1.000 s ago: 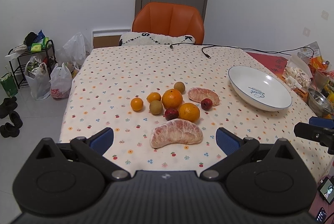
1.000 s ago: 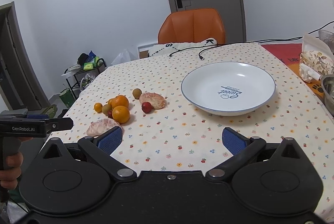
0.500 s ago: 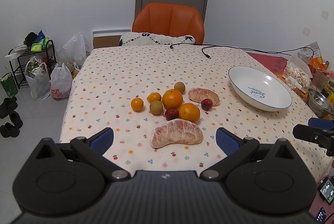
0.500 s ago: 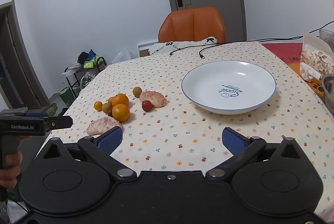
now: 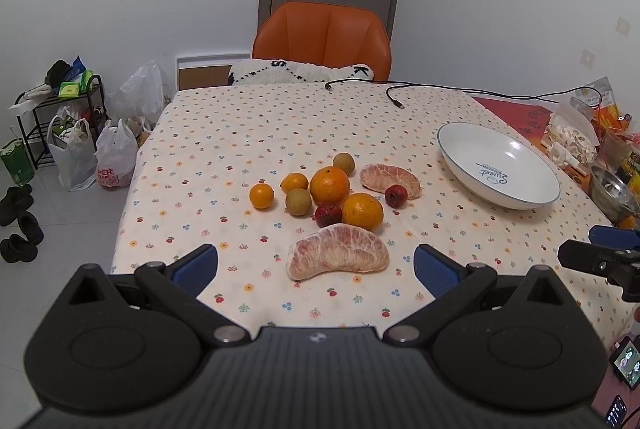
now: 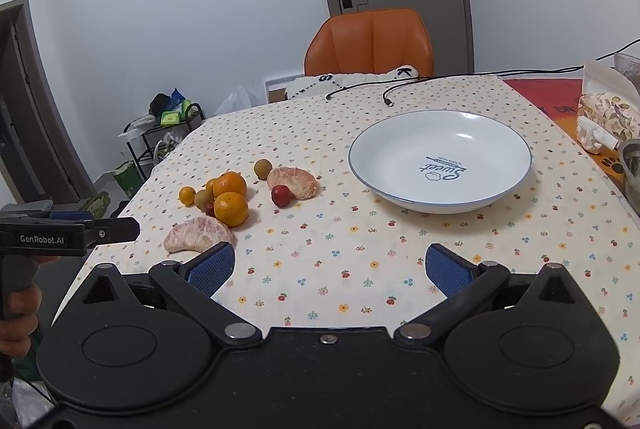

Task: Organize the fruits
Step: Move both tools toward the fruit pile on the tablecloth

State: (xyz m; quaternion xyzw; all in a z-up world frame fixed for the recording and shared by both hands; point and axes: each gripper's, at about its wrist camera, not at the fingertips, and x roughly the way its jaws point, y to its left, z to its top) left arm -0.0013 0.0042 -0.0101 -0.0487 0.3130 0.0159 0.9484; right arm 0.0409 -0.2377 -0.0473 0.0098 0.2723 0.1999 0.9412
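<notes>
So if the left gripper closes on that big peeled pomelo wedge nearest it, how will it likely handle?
The pomelo wedge is peeled, its membrane bare, so it is probably soft and may dent or split under a hard pinch. Its curved, flat-lying shape suggests it will slide rather than roll. The left gripper is open wide enough to span its narrow side, probably.

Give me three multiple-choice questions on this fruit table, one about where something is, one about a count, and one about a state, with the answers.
1. Where does the nearer pomelo segment lie?
A. in the plate
B. on the tablecloth, in front of the fruit cluster
C. on the chair

2. How many small dark red fruits are on the table?
A. two
B. four
C. none

3. What is the state of the white plate?
A. piled with oranges
B. upside down
C. empty

Answers: 1 B, it rests on the cloth between the left gripper and the oranges. 2 A, one beside the oranges, one against the farther segment. 3 C, only its printed logo shows inside.
</notes>
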